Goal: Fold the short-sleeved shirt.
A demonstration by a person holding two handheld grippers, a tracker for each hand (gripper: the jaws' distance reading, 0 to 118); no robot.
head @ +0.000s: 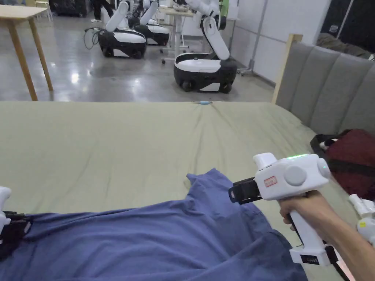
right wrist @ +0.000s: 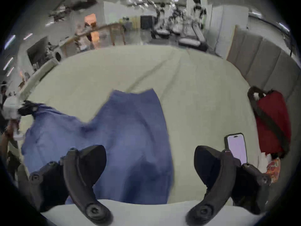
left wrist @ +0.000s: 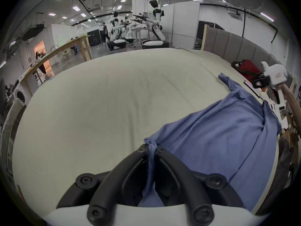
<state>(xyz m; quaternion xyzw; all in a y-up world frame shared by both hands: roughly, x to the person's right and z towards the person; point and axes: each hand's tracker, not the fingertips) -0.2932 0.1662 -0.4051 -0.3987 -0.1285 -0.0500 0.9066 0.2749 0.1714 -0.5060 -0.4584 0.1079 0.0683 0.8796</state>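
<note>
My right gripper view is motion-blurred throughout. In the head view, the shirt (head: 153, 241) runs off the bottom edge and my left gripper (head: 11, 228) is cropped at the left edge. My jaws cover the pinched shirt fold.

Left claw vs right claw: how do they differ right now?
The left claw is shut, both jaws pinching a bunched edge of the blue shirt; the right claw is wide open and holds nothing. The left claw sits at the shirt's far left end; the right claw hovers over the shirt's right part, near the phone. Both are black two-jaw claws on white handheld bodies above the green bed sheet.
</note>
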